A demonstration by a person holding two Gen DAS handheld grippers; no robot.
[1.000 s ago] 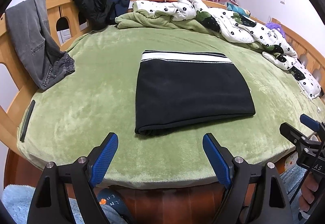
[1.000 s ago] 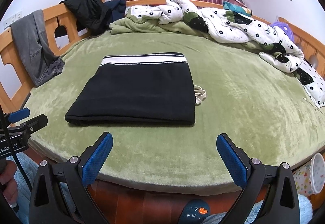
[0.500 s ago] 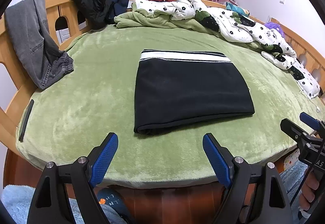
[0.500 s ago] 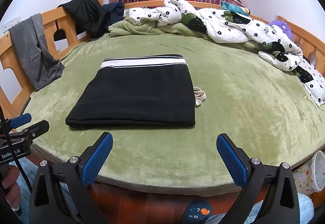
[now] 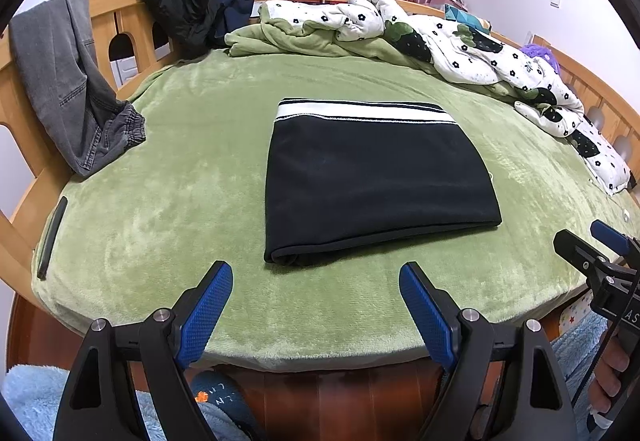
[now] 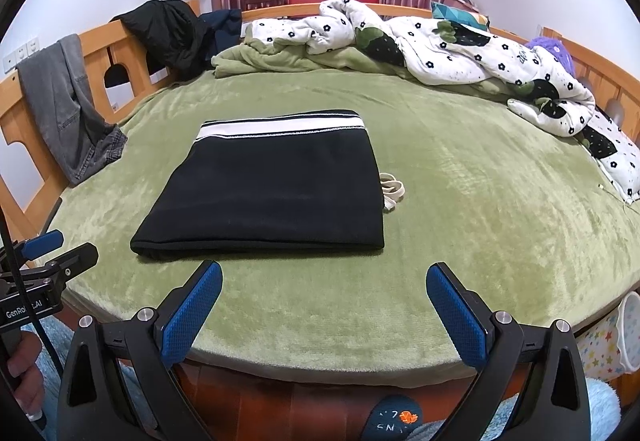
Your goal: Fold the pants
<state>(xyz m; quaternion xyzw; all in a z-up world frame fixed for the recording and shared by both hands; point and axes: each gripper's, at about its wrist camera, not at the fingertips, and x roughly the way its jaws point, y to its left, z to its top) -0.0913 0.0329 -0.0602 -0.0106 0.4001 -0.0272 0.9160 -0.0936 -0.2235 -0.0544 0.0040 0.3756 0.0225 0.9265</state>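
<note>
We hold our left gripper (image 5: 316, 315) and right gripper (image 6: 324, 315) low at the bed's (image 5: 168, 201) near edge, level, jaws spread wide and grasping nothing, both short of the folded pants (image 5: 372, 181) lying flat mid-bed. Only the right view shows a pale drawstring (image 6: 392, 191) poking out beside the pants; the left view alone shows a dark phone (image 5: 52, 237) at the bed's left edge.

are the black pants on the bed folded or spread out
Folded: the black pants with a white-striped waistband lie as a compact rectangle on the green plush bed cover, with a doubled, rounded fold along the near edge.
</note>
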